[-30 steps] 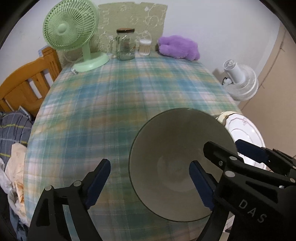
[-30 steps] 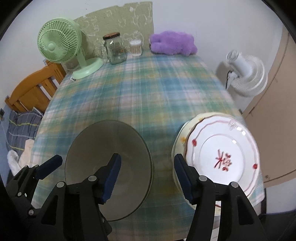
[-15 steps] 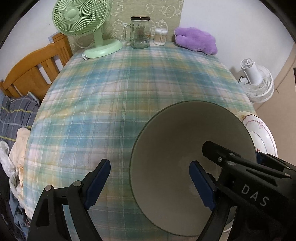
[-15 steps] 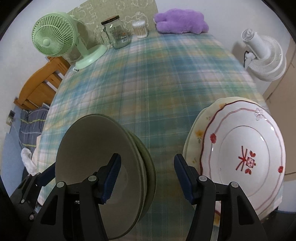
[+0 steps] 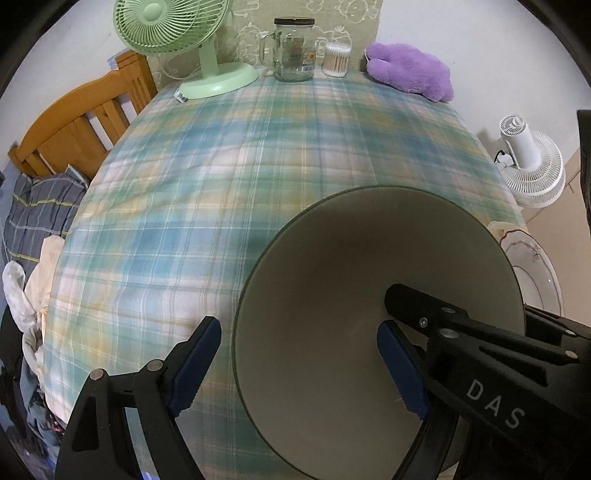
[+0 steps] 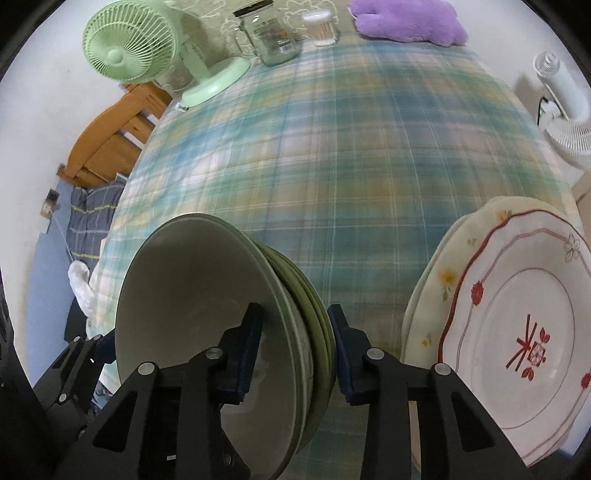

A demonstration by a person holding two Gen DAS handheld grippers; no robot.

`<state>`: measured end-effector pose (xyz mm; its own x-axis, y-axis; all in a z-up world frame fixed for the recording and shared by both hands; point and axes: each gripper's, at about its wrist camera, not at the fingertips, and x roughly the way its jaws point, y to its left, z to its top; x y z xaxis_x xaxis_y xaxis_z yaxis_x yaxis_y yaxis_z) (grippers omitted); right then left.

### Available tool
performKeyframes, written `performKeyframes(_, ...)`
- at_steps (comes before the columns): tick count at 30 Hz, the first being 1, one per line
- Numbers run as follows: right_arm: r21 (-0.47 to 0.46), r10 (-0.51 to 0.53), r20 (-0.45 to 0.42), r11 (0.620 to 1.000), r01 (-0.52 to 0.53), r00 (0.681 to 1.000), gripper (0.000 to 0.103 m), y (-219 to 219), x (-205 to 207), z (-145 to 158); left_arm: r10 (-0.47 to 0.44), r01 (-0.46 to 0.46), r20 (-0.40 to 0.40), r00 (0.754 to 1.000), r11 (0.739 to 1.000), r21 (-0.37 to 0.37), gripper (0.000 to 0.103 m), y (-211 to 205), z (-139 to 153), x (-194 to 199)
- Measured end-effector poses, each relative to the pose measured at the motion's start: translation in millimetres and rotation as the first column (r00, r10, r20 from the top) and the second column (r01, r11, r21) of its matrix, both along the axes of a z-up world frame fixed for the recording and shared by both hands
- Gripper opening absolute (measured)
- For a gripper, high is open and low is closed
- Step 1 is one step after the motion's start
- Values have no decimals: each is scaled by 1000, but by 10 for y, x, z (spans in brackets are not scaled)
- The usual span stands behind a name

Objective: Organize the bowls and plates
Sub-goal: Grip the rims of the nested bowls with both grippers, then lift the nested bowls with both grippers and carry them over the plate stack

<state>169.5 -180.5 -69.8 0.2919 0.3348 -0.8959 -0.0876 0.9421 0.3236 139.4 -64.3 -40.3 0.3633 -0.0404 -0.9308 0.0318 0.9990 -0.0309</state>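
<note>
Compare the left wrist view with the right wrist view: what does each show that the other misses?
Only the left wrist view shows the left gripper with jaws wide, straddling the near rim of the grey-green bowl, whose inside fills the view.

Only the right wrist view shows that this bowl sits in a stack of bowls, with the right gripper jaws closing around their rims, and the full red-patterned plate lying on a cream floral plate.

Both show the plaid tablecloth, green fan, glass jar and purple plush.
</note>
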Motion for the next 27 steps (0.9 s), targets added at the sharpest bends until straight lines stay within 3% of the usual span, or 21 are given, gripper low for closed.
performKeyframes(8, -9, -11, 4, 1000, 11, 1000, 39, 2, -5, 2, -31, 30, -6, 1000, 999, -41, 86, 23, -43, 37)
performKeyframes(14, -36, -43, 12, 998, 44, 999, 41, 38, -23, 9, -66, 66, 0, 998, 991, -120, 81, 80, -123, 77)
performKeyframes(19, -61, -82, 12, 995, 83, 997, 43, 61, -24, 16, -103, 104, 12, 995, 980, -170, 63, 53, -95, 71)
performKeyframes(27, -108, -125, 17, 986, 126, 992, 45, 123, -39, 40, -130, 127, 1, 992, 970, -208, 61, 88, -100, 67)
